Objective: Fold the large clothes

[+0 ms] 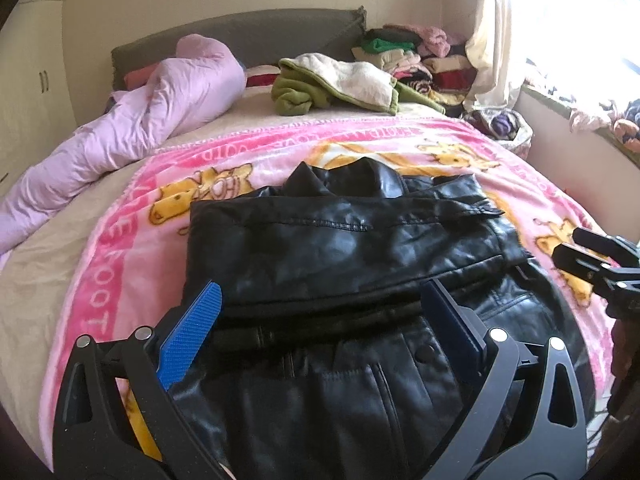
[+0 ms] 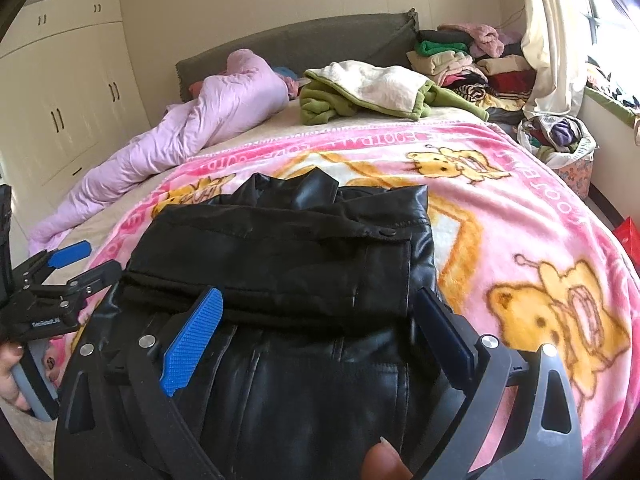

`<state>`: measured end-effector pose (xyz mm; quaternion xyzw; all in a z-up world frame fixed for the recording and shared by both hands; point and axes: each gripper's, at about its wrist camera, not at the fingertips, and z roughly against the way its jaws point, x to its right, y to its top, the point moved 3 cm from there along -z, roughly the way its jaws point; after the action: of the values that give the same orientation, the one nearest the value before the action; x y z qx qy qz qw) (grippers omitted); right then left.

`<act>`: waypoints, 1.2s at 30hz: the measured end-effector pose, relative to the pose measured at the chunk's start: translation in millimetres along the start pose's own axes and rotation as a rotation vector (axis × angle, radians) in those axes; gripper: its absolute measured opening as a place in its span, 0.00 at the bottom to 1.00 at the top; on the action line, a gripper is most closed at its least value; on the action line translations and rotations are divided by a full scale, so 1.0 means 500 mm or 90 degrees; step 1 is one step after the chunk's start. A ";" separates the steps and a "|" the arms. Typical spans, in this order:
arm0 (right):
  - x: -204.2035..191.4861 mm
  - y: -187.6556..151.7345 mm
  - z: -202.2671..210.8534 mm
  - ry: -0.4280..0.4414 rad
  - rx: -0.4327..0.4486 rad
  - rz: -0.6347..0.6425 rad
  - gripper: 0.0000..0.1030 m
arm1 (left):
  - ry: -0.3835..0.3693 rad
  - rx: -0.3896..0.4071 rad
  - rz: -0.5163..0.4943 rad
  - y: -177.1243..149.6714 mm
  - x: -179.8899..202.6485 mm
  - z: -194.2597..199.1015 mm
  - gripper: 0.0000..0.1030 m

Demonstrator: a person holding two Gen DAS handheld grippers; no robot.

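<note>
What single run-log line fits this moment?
task: fold jacket | left claw: open, empty | right claw: open, empty | jacket: part-folded on blanket

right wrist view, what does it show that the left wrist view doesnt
Only the right wrist view shows the white wardrobe, the laundry basket by the window, the person's hand holding the left gripper, and a fingertip at the bottom edge.

Only the left wrist view shows the right gripper from the side, at the frame's right edge.

Both show the black leather jacket, partly folded on the pink cartoon blanket, the lilac duvet, the green and white garment, and open jaws above the jacket.
</note>
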<state>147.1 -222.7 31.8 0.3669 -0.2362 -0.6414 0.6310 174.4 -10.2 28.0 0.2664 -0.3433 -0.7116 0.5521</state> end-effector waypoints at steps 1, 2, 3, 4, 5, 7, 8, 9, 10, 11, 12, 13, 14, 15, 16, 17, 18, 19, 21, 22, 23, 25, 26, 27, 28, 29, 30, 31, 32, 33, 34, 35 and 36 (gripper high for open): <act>-0.003 -0.003 0.006 0.000 0.002 0.004 0.93 | -0.003 0.001 0.004 -0.003 0.000 0.005 0.91; -0.003 -0.005 0.011 -0.001 0.004 0.006 0.93 | -0.004 0.002 0.006 -0.006 0.000 0.011 0.91; -0.005 -0.006 0.017 -0.003 0.006 0.007 0.93 | -0.004 0.003 0.006 -0.008 0.002 0.015 0.91; -0.006 -0.007 0.022 -0.001 0.009 0.008 0.93 | -0.002 0.006 0.005 -0.012 0.004 0.021 0.91; -0.008 -0.008 0.028 0.000 0.011 0.009 0.93 | 0.001 0.008 0.002 -0.015 0.006 0.026 0.91; -0.011 -0.010 0.039 0.000 0.017 0.010 0.93 | 0.005 0.012 -0.002 -0.018 0.011 0.034 0.91; -0.014 -0.010 0.047 0.001 0.021 0.011 0.93 | 0.005 0.013 -0.003 -0.020 0.013 0.037 0.91; -0.013 -0.010 0.051 0.002 0.023 0.011 0.93 | 0.003 0.014 -0.003 -0.021 0.016 0.040 0.91; -0.015 -0.010 0.057 0.002 0.026 0.010 0.93 | 0.000 0.017 -0.004 -0.023 0.019 0.044 0.91; -0.015 -0.011 0.063 0.002 0.030 0.009 0.94 | 0.000 0.018 -0.004 -0.024 0.021 0.047 0.91; -0.015 -0.011 0.070 0.003 0.034 0.008 0.95 | -0.001 0.020 -0.005 -0.025 0.024 0.051 0.91; -0.017 -0.012 0.078 0.006 0.039 0.008 0.95 | -0.002 0.021 -0.006 -0.027 0.026 0.055 0.91; -0.016 -0.011 0.083 0.008 0.041 0.008 0.96 | -0.003 0.022 -0.007 -0.029 0.028 0.058 0.91; -0.017 -0.012 0.088 0.010 0.044 0.008 0.96 | -0.004 0.023 -0.008 -0.031 0.030 0.062 0.91; -0.019 -0.013 0.096 0.009 0.048 0.009 0.96 | -0.004 0.022 -0.009 -0.034 0.031 0.065 0.91; -0.020 -0.014 0.101 0.007 0.050 0.009 0.96 | -0.003 0.021 -0.009 -0.037 0.033 0.068 0.91; -0.022 -0.016 0.107 0.008 0.051 0.011 0.96 | -0.003 0.020 -0.009 -0.042 0.034 0.073 0.91; -0.022 -0.018 0.112 0.009 0.053 0.012 0.96 | -0.004 0.018 -0.010 -0.046 0.034 0.077 0.91; -0.026 -0.024 0.123 0.011 0.055 0.015 0.96 | -0.005 0.014 -0.009 -0.056 0.033 0.085 0.91; -0.029 -0.029 0.130 0.013 0.055 0.018 0.96 | -0.004 0.012 -0.009 -0.059 0.032 0.089 0.91; -0.031 -0.032 0.135 0.014 0.055 0.021 0.96 | -0.004 0.011 -0.009 -0.064 0.031 0.093 0.91; -0.035 -0.041 0.144 0.012 0.055 0.027 0.96 | -0.003 0.008 -0.012 -0.073 0.030 0.103 0.91; -0.035 -0.046 0.147 0.011 0.055 0.028 0.96 | 0.000 0.007 -0.013 -0.077 0.028 0.107 0.91; -0.035 -0.052 0.151 0.008 0.053 0.030 0.96 | 0.001 0.005 -0.012 -0.083 0.027 0.112 0.91; -0.035 -0.058 0.153 0.006 0.051 0.030 0.96 | 0.002 0.004 -0.011 -0.087 0.025 0.116 0.91; -0.034 -0.067 0.157 0.005 0.046 0.029 0.96 | 0.003 0.001 -0.009 -0.093 0.022 0.121 0.91; -0.033 -0.073 0.159 0.003 0.043 0.030 0.96 | 0.003 0.000 -0.007 -0.097 0.019 0.123 0.91; -0.032 -0.080 0.161 0.000 0.041 0.032 0.96 | 0.004 -0.002 -0.005 -0.104 0.016 0.127 0.91; -0.031 -0.086 0.162 -0.004 0.039 0.033 0.96 | 0.006 -0.004 -0.003 -0.109 0.014 0.131 0.91; -0.030 -0.093 0.163 -0.009 0.036 0.036 0.96 | 0.007 -0.006 -0.002 -0.113 0.012 0.132 0.91; -0.029 -0.100 0.163 -0.012 0.033 0.038 0.96 | 0.007 -0.008 0.000 -0.120 0.008 0.136 0.91; -0.028 -0.108 0.161 -0.015 0.026 0.039 0.96 | 0.008 -0.010 0.002 -0.125 0.005 0.138 0.91; -0.027 -0.116 0.158 -0.017 0.019 0.039 0.96 | 0.009 -0.013 0.004 -0.130 0.003 0.140 0.91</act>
<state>48.7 -216.8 38.7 0.3604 -0.2656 -0.6230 0.6414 81.9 12.2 20.7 0.2646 -0.3330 -0.7115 0.5594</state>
